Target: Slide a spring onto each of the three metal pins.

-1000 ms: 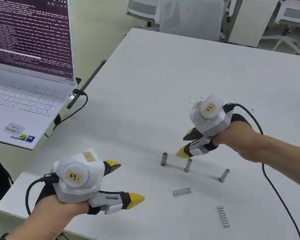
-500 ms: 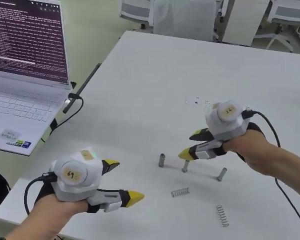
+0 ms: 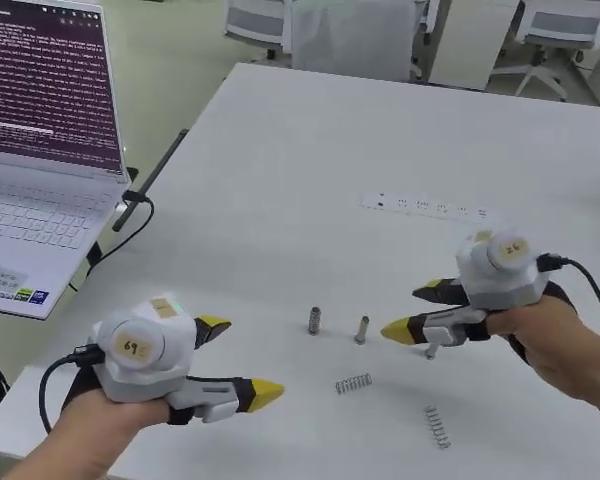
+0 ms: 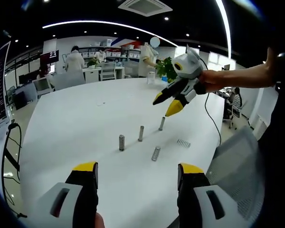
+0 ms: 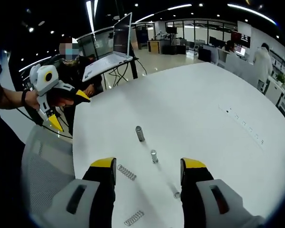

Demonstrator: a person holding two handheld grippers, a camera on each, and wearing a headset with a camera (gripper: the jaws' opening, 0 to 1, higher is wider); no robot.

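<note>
Hovering right gripper (image 3: 412, 311), agape; pin (image 3: 314, 320) seemingly spring-clad

"69" on round label (image 3: 132, 348) of left gripper (image 3: 242, 358), right gripper (image 3: 412, 311) tag (image 3: 510, 249) unreadable, laptop screen (image 3: 40, 90) text and stickers (image 3: 10, 285) too small to read

The left gripper (image 3: 240, 358) and right gripper (image 3: 412, 310) have white rounded shells, black jaws with yellow tips, a round tan sticker (image 3: 133, 349) on top, a black cable (image 3: 52, 375) behind
</note>
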